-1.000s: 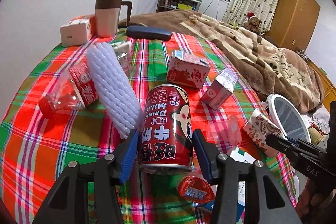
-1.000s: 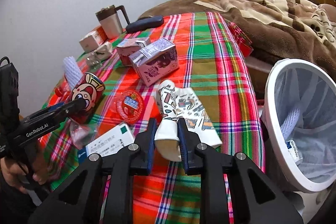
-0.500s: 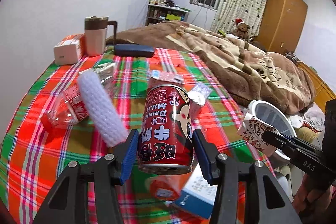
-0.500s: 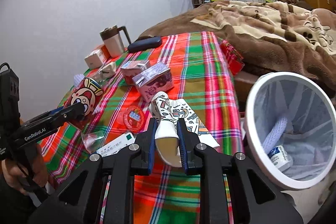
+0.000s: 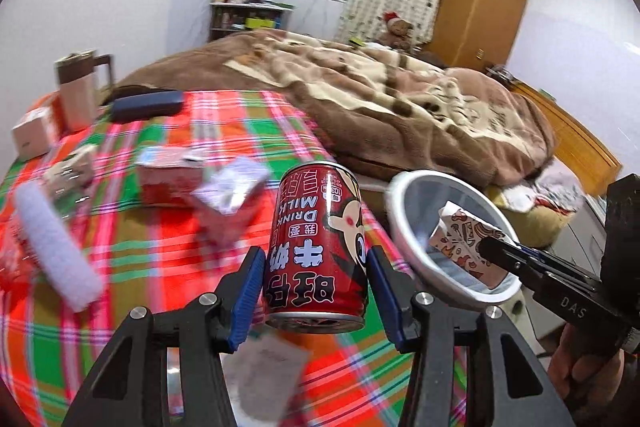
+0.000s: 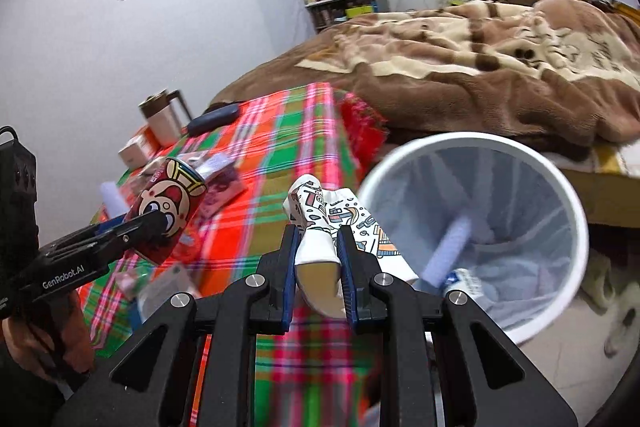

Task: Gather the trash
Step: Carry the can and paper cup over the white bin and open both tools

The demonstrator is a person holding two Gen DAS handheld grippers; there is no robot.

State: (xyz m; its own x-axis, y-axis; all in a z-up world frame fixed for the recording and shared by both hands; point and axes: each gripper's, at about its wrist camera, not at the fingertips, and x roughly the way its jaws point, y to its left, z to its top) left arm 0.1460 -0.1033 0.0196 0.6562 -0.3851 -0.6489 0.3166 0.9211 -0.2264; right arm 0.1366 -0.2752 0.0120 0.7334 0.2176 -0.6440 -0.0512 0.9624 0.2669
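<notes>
Left gripper [image 5: 316, 293]: one; its two blue pads clamp one red milk can [image 5: 318, 247], held upright and lifted clear of the tablecloth [image 5: 160, 267]; the can's print reads upside down from here

Right gripper [image 6: 319, 269]: one; jaws pinched tight on one flattened paper cup [image 6: 320, 223] with a doodle pattern (white, crushed almost flat); the cup hangs at the near edge of the bin's rim, partly over its mouth

Bin [image 6: 576, 211]: one, white, round, with a pale liner; it stands on the floor beside the table, between table and bed [image 6: 480, 67]; inside I count two things, one white foam net sleeve [image 6: 448, 251] and one small white and blue packet [image 6: 464, 279]

Trash on the table: two small drink cartons [image 5: 172, 179] side by side near the middle; one foam net sleeve [image 5: 56, 247] lying at the left; one clear crumpled wrapper [image 5: 68, 167] behind it; everything blurred, so smaller bits I cannot count

Other things on the table: one lidded mug [image 5: 76, 91] with a handle, one small box [image 5: 32, 135] just beside it, one dark case [image 5: 146, 105] at the far edge

Hands: two, one on each gripper's handle (the person's fingers [image 5: 580, 375] show at the frame edges only)
</notes>
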